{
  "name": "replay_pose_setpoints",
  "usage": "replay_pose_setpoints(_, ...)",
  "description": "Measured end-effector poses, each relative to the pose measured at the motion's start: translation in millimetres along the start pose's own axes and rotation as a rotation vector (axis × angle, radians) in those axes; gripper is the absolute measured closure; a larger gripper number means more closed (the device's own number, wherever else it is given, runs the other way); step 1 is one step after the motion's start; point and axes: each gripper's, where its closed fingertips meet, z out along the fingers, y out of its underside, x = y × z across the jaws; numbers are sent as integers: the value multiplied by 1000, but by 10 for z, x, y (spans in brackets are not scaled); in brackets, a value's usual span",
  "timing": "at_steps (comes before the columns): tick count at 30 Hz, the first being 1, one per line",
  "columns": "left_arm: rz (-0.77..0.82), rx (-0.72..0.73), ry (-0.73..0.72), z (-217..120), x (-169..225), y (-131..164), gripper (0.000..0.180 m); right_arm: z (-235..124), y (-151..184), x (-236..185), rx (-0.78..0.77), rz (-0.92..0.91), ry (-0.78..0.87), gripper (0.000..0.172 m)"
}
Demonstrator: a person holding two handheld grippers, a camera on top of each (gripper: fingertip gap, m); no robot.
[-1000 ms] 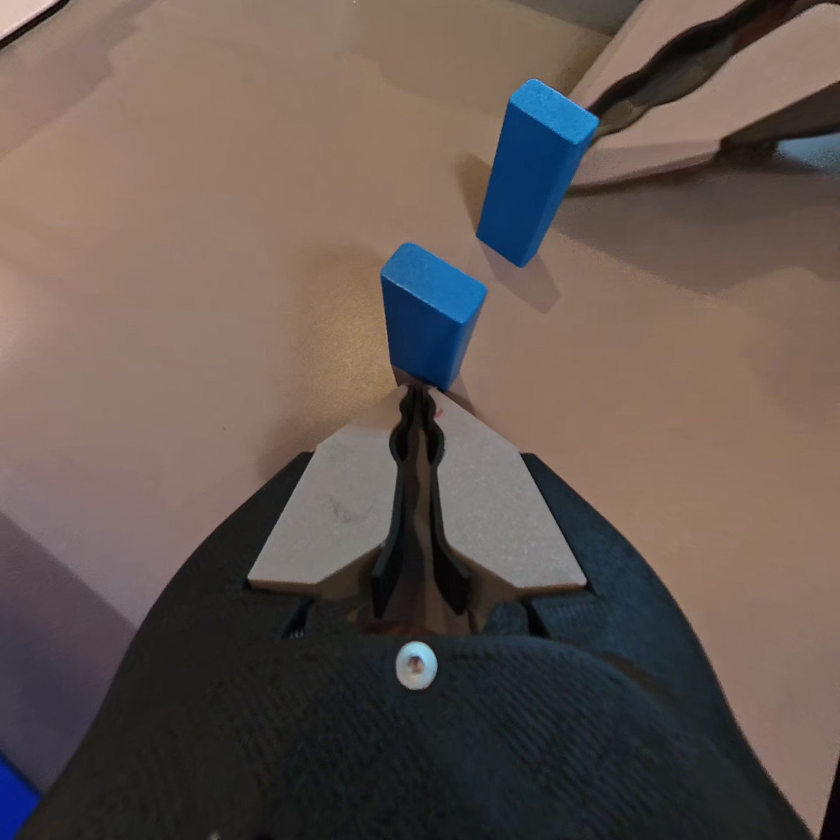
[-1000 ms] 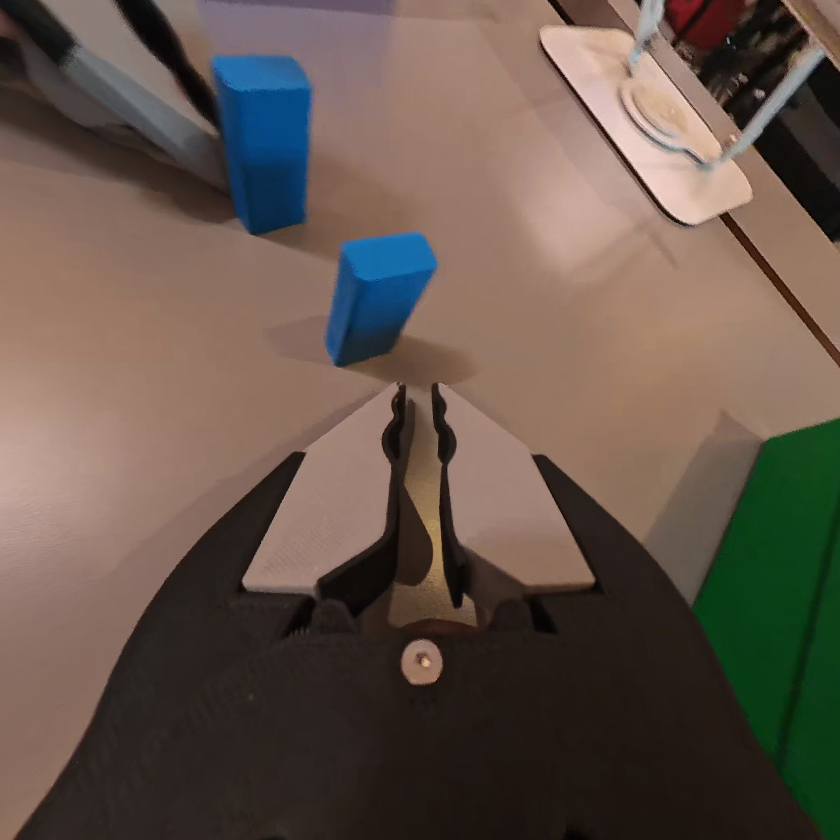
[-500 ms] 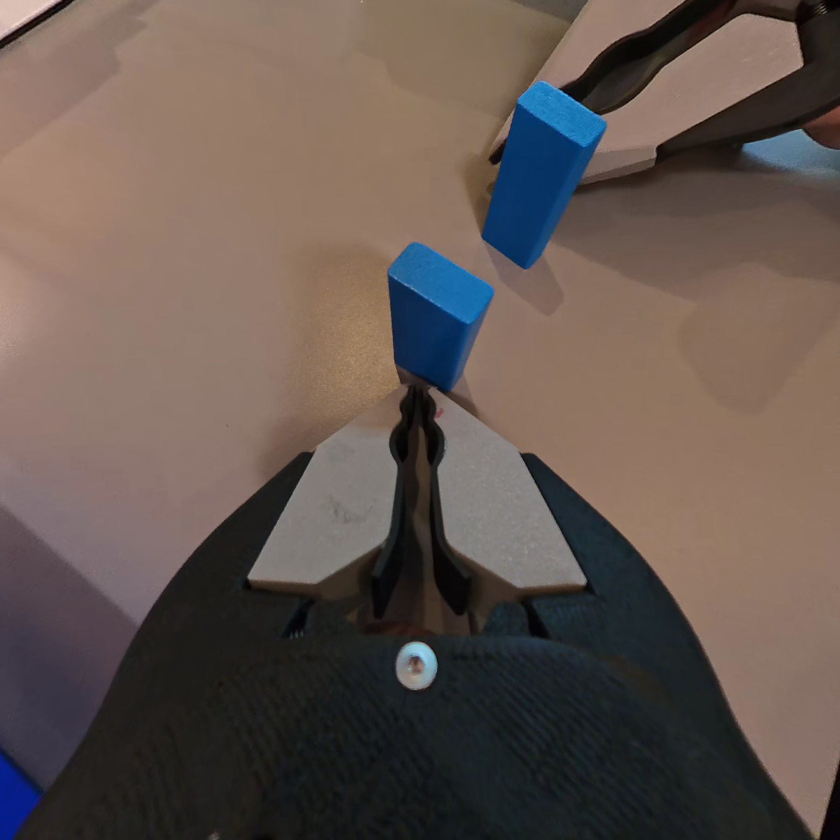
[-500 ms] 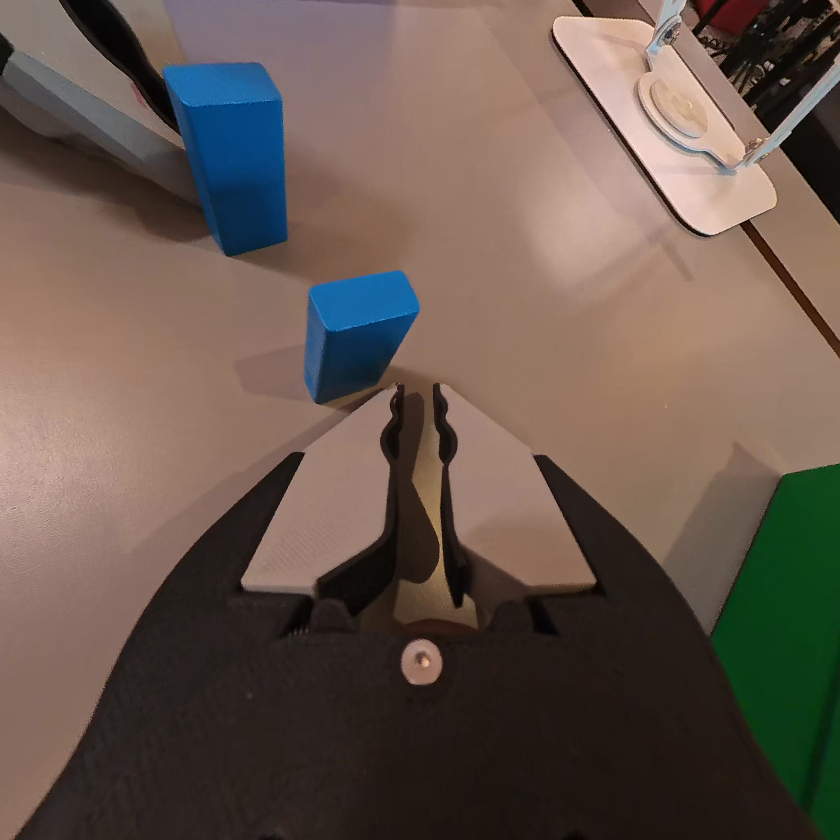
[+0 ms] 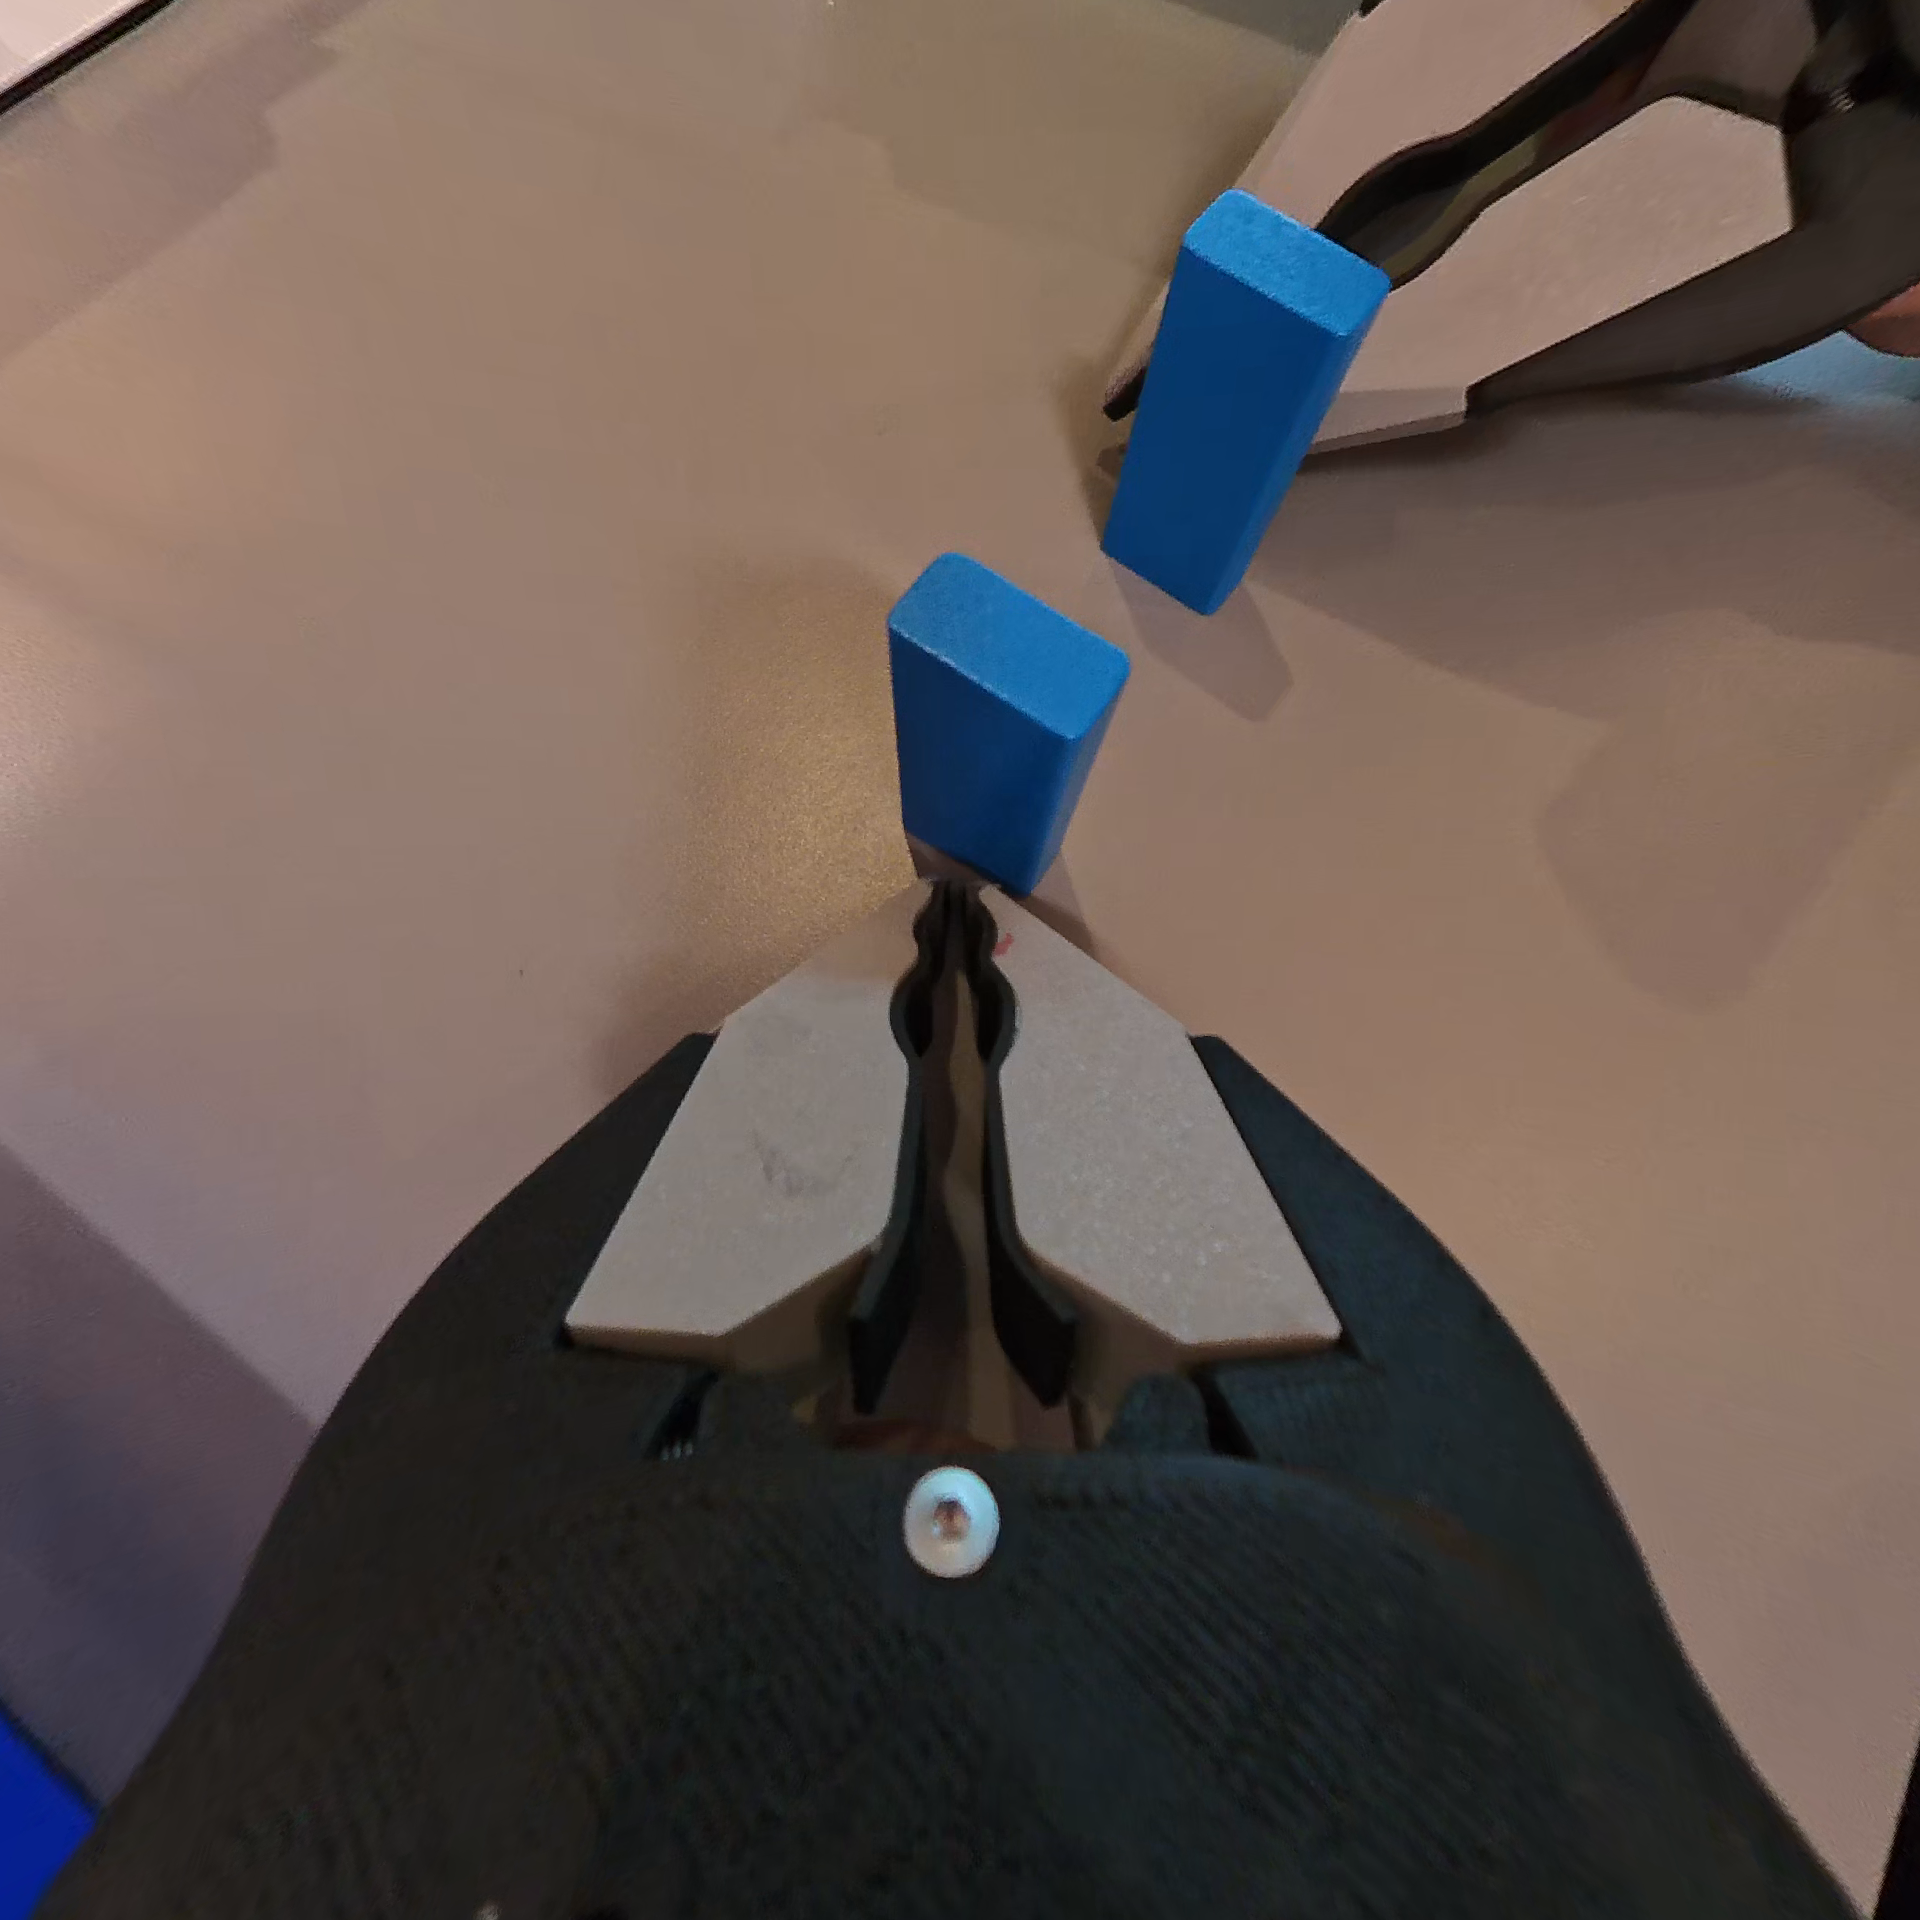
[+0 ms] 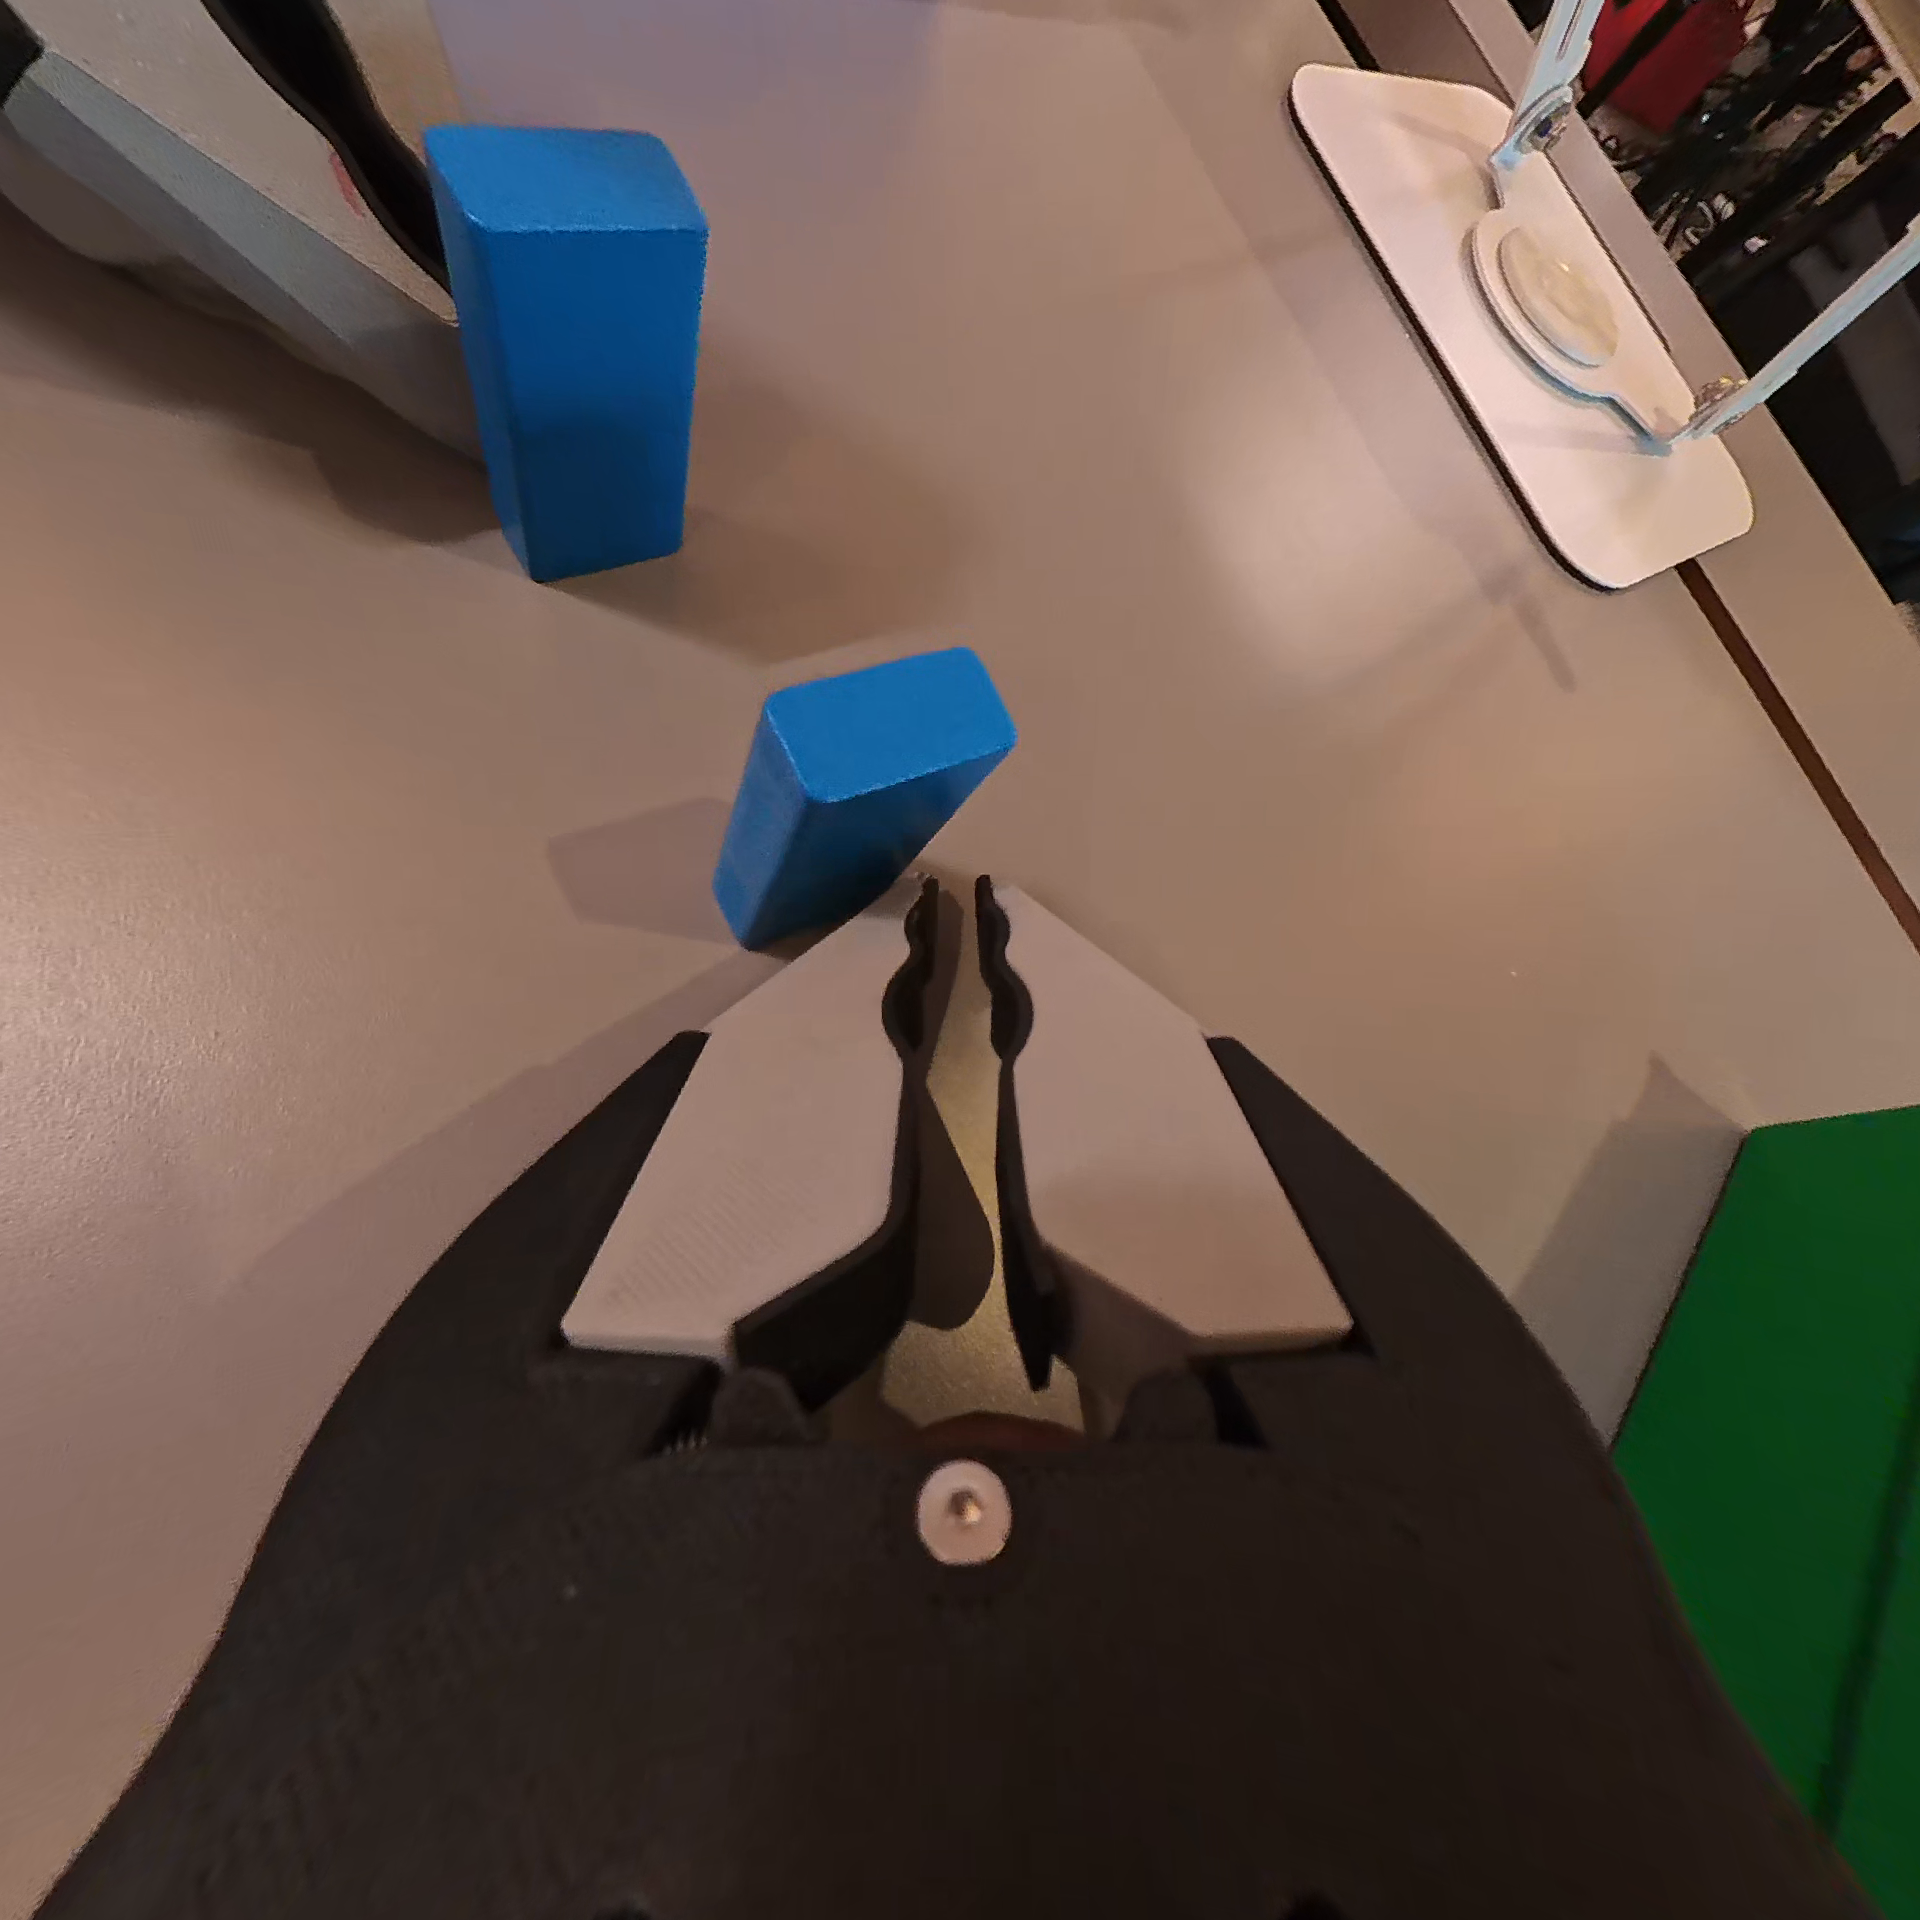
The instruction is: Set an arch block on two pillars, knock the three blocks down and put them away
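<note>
Two upright blue wooden pillar blocks [image 5: 1003, 727] [image 5: 1242, 400] were found standing apart, 1 o'clock of the left gripper [image 5: 951, 891], whose jaws were shut on nothing, while the right gripper [image 6: 954, 888] was held slightly open and empty; pillar alignment was judged in hand, with the arch block, not seen, to be fetched next.

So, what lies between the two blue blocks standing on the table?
Only bare table between the near block and the far block, in both wrist views.

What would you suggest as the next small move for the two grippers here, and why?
Probably ease both grippers back from the pillars, then fetch the arch block, which is not in view. Two blue pillars, one by the left gripper and one by the right gripper, stand upright on the table with a gap between them and bare tops. Neither gripper holds anything: the left fingers meet, the right fingers show a narrow gap.
</note>
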Motion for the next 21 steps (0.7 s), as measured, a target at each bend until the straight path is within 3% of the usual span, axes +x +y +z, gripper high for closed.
replay_pose_setpoints(21, -42, 66, -73, -126, -43, -24, 180, -109, 65, 146, 6, 27, 108, 159)
